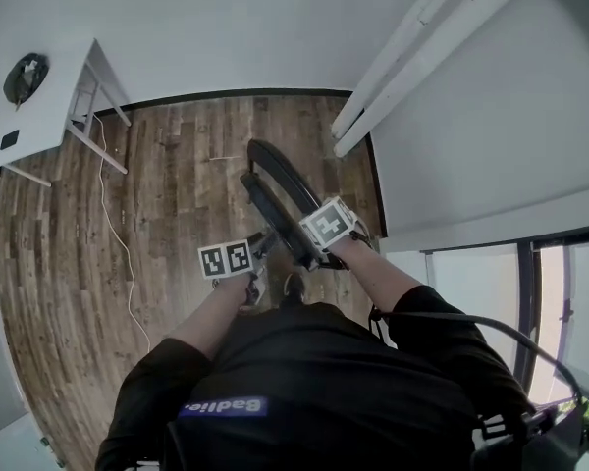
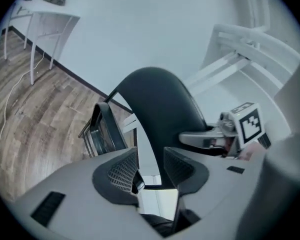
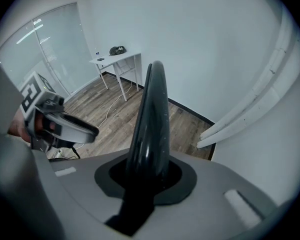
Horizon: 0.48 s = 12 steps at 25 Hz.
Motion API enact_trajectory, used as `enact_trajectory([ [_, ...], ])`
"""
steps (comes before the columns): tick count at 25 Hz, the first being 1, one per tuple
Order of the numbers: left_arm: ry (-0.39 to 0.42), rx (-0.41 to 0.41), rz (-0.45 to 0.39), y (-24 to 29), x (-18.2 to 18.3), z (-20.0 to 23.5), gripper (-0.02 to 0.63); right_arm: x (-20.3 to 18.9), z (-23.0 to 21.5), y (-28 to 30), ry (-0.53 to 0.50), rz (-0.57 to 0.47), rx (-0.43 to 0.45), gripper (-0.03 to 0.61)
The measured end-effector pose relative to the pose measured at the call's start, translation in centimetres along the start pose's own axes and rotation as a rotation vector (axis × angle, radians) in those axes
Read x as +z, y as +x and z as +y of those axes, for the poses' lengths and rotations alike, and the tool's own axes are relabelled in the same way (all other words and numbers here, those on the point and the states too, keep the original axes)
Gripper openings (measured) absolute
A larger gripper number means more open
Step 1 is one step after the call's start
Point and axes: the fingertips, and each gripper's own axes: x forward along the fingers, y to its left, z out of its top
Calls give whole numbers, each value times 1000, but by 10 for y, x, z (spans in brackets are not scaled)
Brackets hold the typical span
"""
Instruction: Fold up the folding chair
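Far left, table: small white table (image 1: 54,106) on thin metal legs against the white wall. A dark rounded object (image 1: 26,77) sits on top, too small to identify.
Floor: brown wood-plank floor (image 1: 69,263). A thin white cable (image 1: 113,214) trails from under the table towards the person.
Left claw: left gripper (image 2: 150,170) is raised at the near side of the chair, with its marker cube on top. Its jaws are partway apart and grip nothing. A strip of white wall shows through the gap, and the chair's dark edge lies behind the right-hand pad.
Chair: black folding chair (image 1: 275,189) with a glossy curved back and thin metal frame. It stands on the floor straight ahead of the person, between the two claws and near the wall corner. From above it looks narrow, with seat and back lying close together.
Right claw: right gripper (image 3: 149,171) points steeply down. Its jaws are narrow and clamped on the chair's top rim, which rises edge-on out of the pads.
Person: black shirt (image 1: 314,381), both forearms reaching forward.
Right: two long white bars (image 1: 412,47) slant along the wall. Beyond them is a tall glass panel (image 1: 491,292).
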Motion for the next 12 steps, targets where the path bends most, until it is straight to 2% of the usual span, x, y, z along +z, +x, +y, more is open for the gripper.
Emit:
enact_trajectory([
  [5, 285, 49, -138, -75, 29, -31, 164, 1, -3, -8, -4, -4, -6, 69],
  [7, 387, 76, -194, -98, 38, -40, 134, 2, -3, -9, -10, -8, -11, 69],
  [12, 541, 88, -310, -138, 57, -70, 52, 0, -1, -9, -27, -3, -24, 69],
])
